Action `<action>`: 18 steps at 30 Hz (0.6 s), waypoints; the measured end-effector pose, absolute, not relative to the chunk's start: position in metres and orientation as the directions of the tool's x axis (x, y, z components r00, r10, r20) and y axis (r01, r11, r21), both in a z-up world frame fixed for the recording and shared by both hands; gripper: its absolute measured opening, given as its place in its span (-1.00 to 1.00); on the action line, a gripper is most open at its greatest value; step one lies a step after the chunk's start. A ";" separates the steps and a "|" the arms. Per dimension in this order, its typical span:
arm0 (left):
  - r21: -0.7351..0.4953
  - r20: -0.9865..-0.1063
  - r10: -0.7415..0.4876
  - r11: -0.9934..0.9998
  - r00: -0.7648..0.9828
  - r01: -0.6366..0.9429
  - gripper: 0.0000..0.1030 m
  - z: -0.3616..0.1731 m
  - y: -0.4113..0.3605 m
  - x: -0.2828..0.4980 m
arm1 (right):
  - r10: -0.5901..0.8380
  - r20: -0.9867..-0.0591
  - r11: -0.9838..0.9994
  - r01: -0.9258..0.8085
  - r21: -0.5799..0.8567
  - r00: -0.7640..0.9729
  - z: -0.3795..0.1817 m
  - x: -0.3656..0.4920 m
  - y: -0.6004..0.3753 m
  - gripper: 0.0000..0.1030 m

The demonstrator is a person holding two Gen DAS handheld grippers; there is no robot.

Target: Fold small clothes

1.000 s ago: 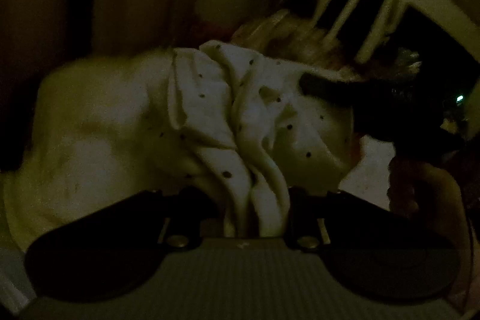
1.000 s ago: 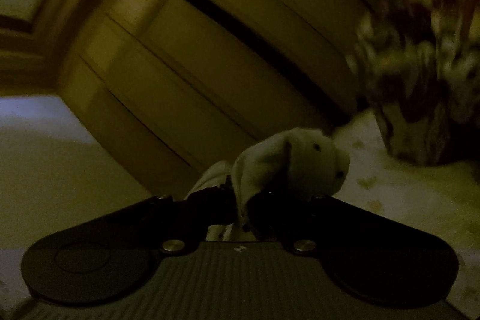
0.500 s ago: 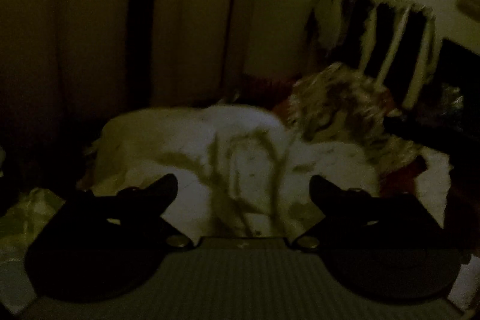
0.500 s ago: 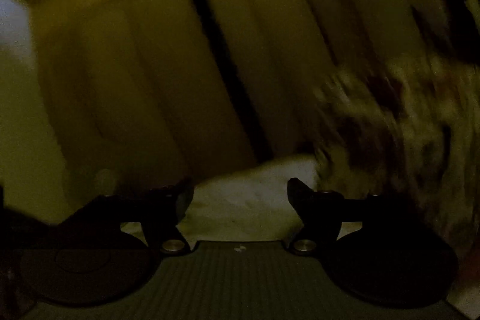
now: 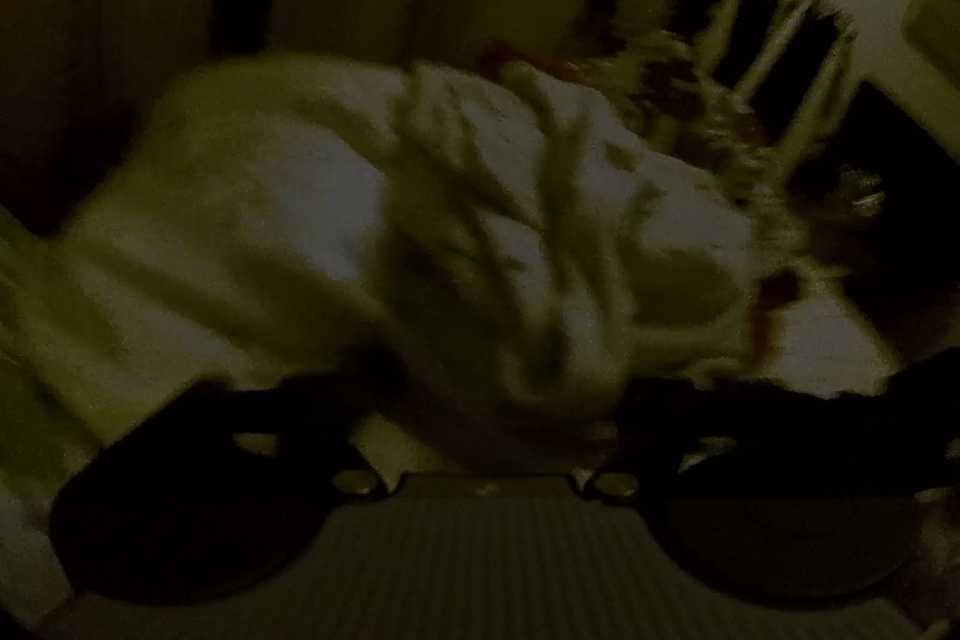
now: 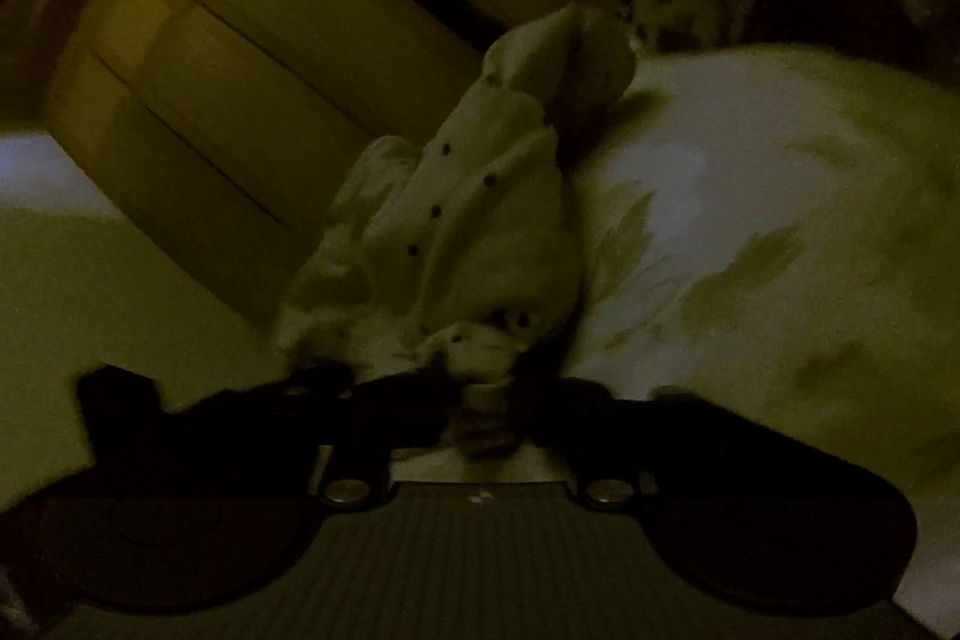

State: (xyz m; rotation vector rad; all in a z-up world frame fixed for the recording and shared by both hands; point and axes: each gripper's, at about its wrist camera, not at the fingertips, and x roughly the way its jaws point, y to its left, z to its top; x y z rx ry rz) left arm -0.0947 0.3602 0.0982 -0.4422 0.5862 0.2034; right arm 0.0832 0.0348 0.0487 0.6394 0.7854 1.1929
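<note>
A pale bed surface (image 6: 780,196) with faint leaf-like marks fills most of both dim views, and behind it stand tall wooden wardrobe doors (image 6: 336,40). A mottled, dark-patterned fabric heap (image 5: 708,124) lies at the far side of the bed, in front of a light slatted frame (image 5: 774,34) with dark gaps.

The task's thing, a small white garment with dark dots (image 6: 468,220), lies bunched on the bed. In the right wrist view it rises as a crumpled ridge straight ahead of the claw, its near end gathered down between the two dark fingers. In the left wrist view the same cloth (image 5: 540,256) is smeared by motion blur, a wrinkled mound running from the middle of the picture down to the claw.

The right gripper (image 6: 486,400) has just been closing, its jaws now narrow, and a wad of the dotted cloth sits pinched between them. The left gripper (image 5: 510,400) has also just been closing and stands about half open; a fold of the cloth lies in the gap, but with the blur I cannot tell whether its fingers actually press on it.
</note>
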 end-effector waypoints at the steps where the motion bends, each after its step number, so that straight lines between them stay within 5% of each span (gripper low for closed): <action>1: -0.335 -0.569 0.055 0.896 0.820 -0.293 -0.28 0.097 0.360 -0.095 | 0.969 -0.181 0.244 -0.546 0.802 0.166 0.049 0.081 0.035 -0.51; 7: -0.314 -0.566 0.009 0.922 0.824 -0.226 -0.41 0.111 0.349 -0.125 | 0.972 -0.197 0.234 -0.568 0.789 0.126 0.074 0.055 0.024 -0.59; 9: -0.283 -0.605 0.028 0.927 0.796 -0.248 -0.21 0.103 0.347 -0.131 | 0.961 -0.260 0.266 -0.549 0.792 0.091 0.070 0.045 0.023 -0.52; 10: -0.249 -0.626 0.060 0.929 0.778 -0.273 0.09 0.100 0.346 -0.136 | 0.951 -0.298 0.295 -0.549 0.782 0.085 0.066 0.042 0.024 -0.25; 13: -0.174 -0.630 0.147 0.930 0.763 -0.323 0.40 0.098 0.338 -0.150 | 0.887 -0.438 0.410 -0.683 0.604 0.145 0.071 0.028 0.033 0.53; 18: 0.019 -0.453 0.267 0.957 0.851 -0.290 0.54 0.155 0.302 -0.176 | 0.810 -0.334 0.560 -0.805 0.196 0.482 0.135 -0.010 0.015 0.47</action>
